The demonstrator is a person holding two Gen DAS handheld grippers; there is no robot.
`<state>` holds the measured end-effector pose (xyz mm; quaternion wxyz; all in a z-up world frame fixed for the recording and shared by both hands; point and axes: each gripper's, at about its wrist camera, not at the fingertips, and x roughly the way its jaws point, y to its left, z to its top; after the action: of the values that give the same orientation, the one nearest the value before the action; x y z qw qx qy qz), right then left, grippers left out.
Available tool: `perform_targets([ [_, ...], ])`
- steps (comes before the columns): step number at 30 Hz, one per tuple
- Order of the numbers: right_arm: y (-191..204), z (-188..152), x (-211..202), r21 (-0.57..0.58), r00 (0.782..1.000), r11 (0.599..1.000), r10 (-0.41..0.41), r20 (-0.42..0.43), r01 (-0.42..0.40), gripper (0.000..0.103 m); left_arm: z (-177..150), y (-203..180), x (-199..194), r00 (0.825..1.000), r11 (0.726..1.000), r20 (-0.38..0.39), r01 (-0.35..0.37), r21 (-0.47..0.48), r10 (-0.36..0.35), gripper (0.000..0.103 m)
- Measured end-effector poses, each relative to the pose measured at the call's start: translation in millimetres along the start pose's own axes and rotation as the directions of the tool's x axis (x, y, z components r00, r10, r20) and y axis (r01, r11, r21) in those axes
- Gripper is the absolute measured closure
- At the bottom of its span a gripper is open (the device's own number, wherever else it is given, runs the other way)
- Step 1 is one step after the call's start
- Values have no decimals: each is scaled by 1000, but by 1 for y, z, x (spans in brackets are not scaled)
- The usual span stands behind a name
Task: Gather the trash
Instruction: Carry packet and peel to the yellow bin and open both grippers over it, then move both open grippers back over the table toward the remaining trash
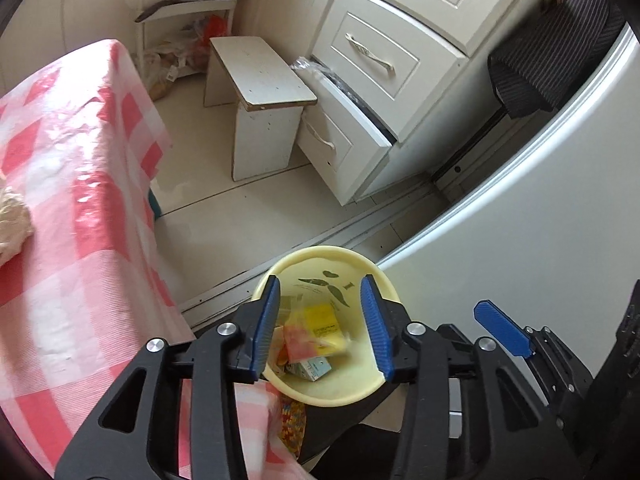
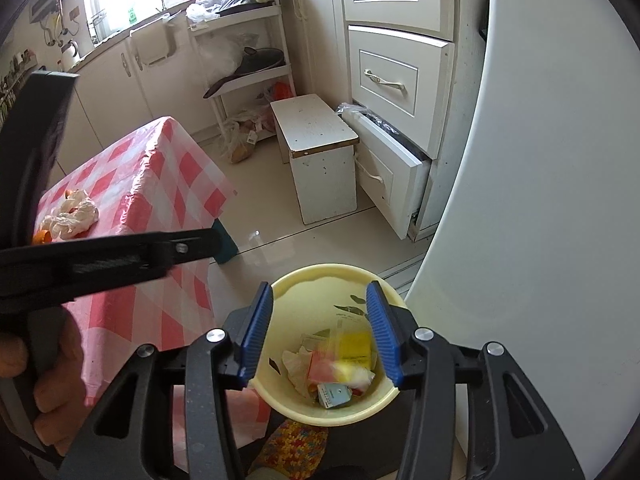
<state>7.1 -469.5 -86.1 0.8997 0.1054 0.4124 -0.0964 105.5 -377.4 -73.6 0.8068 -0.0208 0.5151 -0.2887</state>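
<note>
dropping scraps into the yellow bin beside the table's near corner

crumpled wrapper [image 2: 71,216] waits by the checked table's [image 2: 160,184] left edge; left gripper [image 1: 320,324] and right gripper [image 2: 318,330] hover, jaws apart and empty, over the bin [image 2: 320,280], its trash [image 2: 340,364] blurred; judge: release centred, low above the rim.

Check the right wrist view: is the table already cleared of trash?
No, a crumpled white wrapper and an orange scrap lie on the checked tablecloth.
</note>
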Motion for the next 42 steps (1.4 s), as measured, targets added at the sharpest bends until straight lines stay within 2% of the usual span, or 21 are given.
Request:
perform_targets([
  [4,4,1,-4,-4,999,1000,29,19,-29,53,-4,9,-19,1000,1000,22,-16,-3,16,59],
  [6,10,2,-7,-19,999,999,42,35,-41,45,-9,15,-30,999,1000,39,-30,-4,30,55],
  [7,13,2,-8,-29,998,999,46,41,-44,44,-12,18,-35,998,999,49,-39,-6,39,52],
  [19,62,4,-11,-166,994,983,91,52,-81,42,-37,60,-95,983,992,133,-126,-27,128,45],
  [28,97,1,-13,-255,991,962,119,55,-101,39,-52,108,-126,970,980,158,-171,-104,186,41],
  [42,154,0,-15,-362,985,922,165,44,-138,37,-67,186,-165,948,946,185,-208,-247,257,35],
])
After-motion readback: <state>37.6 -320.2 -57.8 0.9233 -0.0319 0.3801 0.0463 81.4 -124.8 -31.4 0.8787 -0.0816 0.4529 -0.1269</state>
